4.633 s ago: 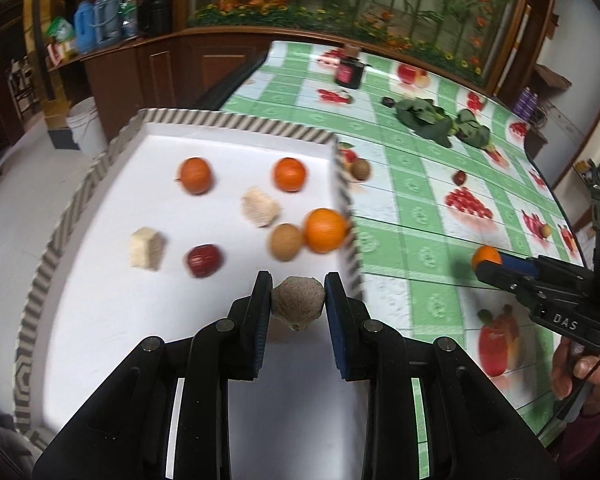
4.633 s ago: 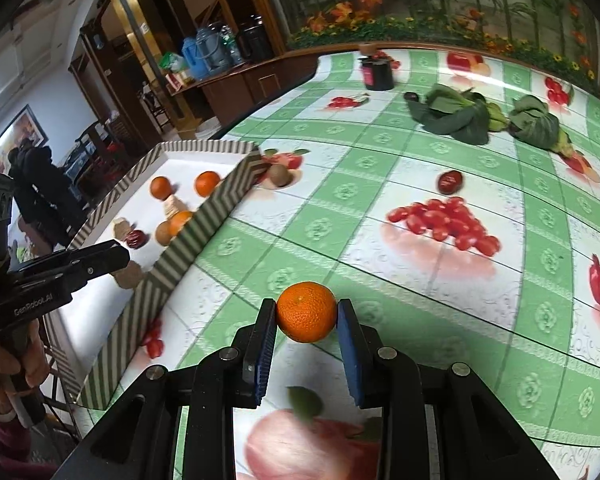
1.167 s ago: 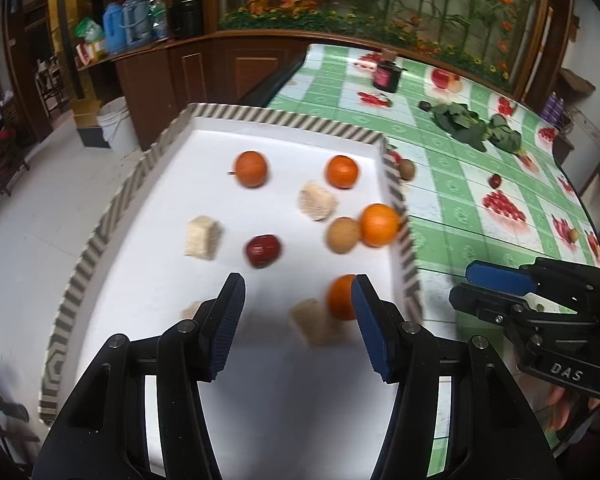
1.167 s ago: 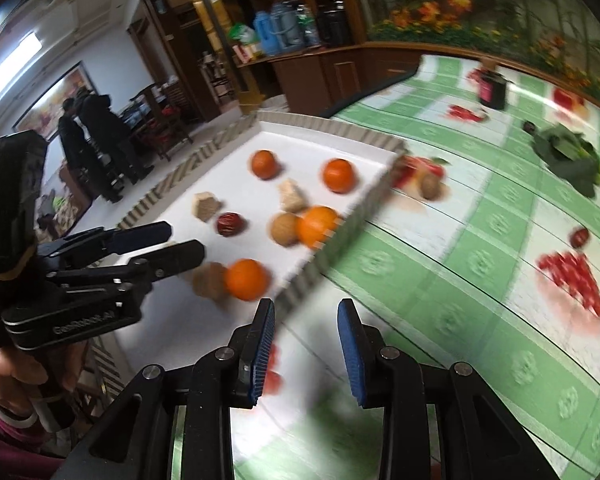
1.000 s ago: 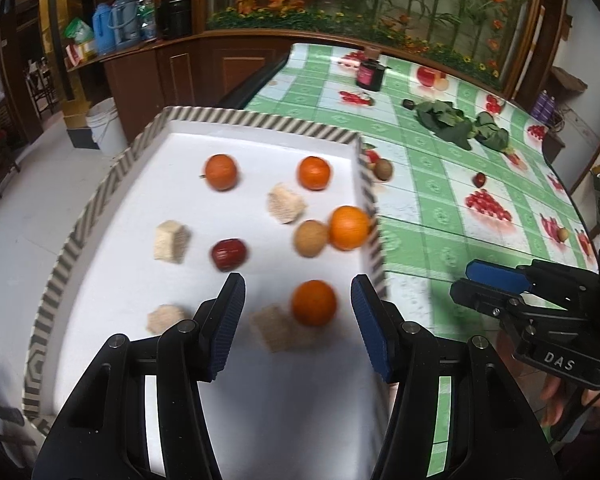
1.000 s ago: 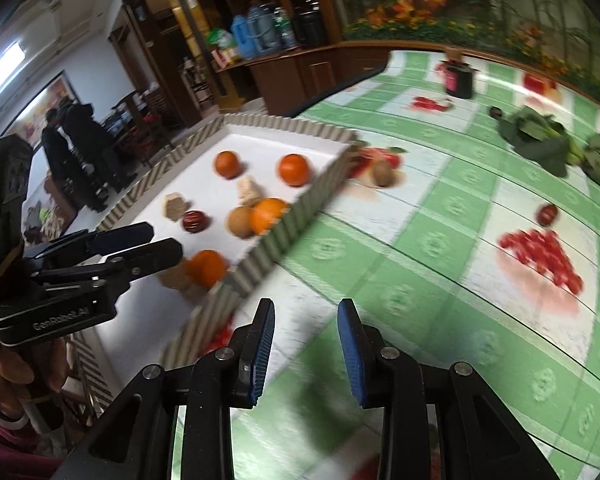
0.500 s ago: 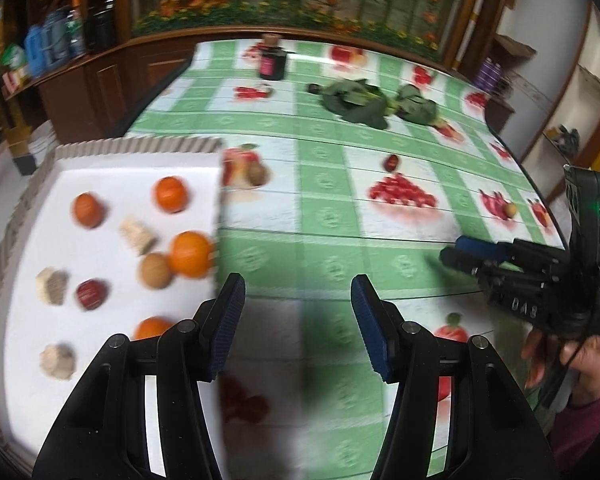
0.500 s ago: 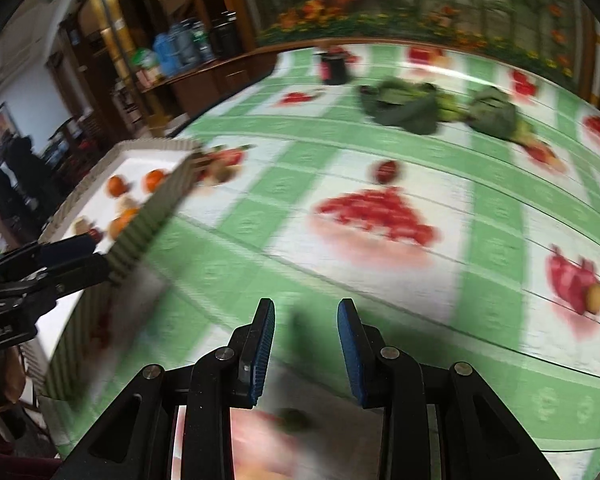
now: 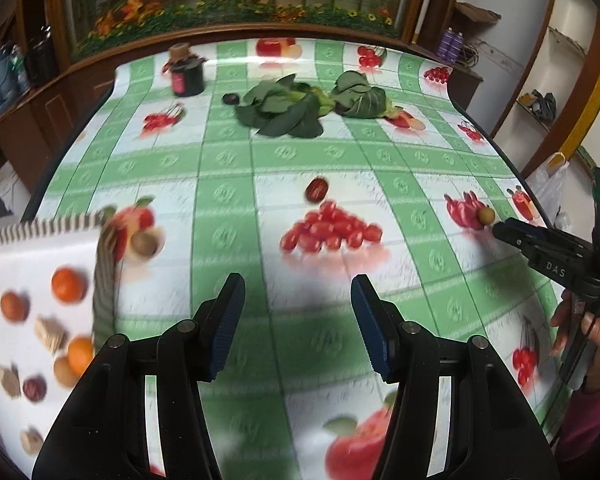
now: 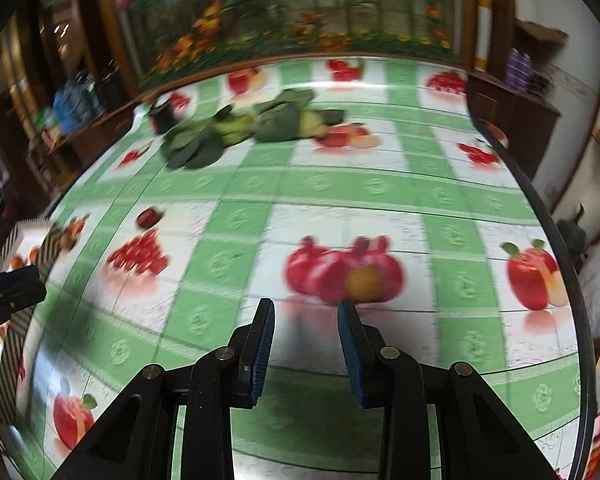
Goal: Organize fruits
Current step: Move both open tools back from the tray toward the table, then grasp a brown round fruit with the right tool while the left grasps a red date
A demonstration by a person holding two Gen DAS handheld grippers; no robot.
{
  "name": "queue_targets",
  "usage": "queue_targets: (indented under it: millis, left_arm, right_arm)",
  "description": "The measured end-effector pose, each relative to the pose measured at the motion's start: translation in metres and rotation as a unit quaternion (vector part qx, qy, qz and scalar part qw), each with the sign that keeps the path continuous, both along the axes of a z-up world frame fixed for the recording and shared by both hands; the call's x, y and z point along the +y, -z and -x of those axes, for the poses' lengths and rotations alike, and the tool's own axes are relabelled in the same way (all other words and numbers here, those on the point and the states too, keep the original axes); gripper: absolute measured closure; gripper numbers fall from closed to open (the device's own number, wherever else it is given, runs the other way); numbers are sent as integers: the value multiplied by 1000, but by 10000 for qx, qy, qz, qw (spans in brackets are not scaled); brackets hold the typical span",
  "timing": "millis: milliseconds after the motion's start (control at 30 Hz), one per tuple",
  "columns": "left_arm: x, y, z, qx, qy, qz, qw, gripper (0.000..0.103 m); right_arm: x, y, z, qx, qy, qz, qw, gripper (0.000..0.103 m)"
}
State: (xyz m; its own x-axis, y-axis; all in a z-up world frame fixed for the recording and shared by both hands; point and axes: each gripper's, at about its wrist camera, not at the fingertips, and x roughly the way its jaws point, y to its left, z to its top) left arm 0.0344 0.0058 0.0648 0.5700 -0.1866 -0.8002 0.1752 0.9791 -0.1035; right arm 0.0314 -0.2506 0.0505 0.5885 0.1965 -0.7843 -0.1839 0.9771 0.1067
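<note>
My left gripper (image 9: 297,284) hangs open and empty over the fruit-print tablecloth, right of the white tray (image 9: 102,264) with the striped rim. In the tray lie oranges (image 9: 68,284), a red date and pale chunks, all blurred. A brown round fruit (image 9: 143,243) sits just outside the tray's corner. A red date (image 9: 317,190) lies mid-table. My right gripper (image 10: 305,306) is open and empty, with a small yellow fruit (image 10: 364,280) just ahead of its right finger. In the left wrist view that fruit (image 9: 486,214) sits at the right gripper's tips (image 9: 500,229).
Leafy greens (image 9: 292,108) and a dark jar (image 9: 187,76) stand at the table's far side. The table's right edge (image 10: 540,208) curves close past the yellow fruit. A hand in a maroon sleeve (image 9: 592,336) holds the right gripper. Printed fruit pictures cover the cloth.
Both grippers have swung right, away from the tray and out over the tablecloth. The tray slid to the left edge of both views. The right gripper now faces the small yellow fruit.
</note>
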Motion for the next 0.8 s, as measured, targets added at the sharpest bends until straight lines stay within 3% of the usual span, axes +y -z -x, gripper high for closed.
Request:
queue_targets:
  millis: [533,800]
  left_arm:
    - [-31,18,-70,88,347,-63,9993,48]
    - [-42,35,-100,156,460,-349,9982,48]
  right_arm:
    - [-25,22,-40,296,70,-138,9994,71]
    - [-29,27,-46,173,46,-274,9995,80]
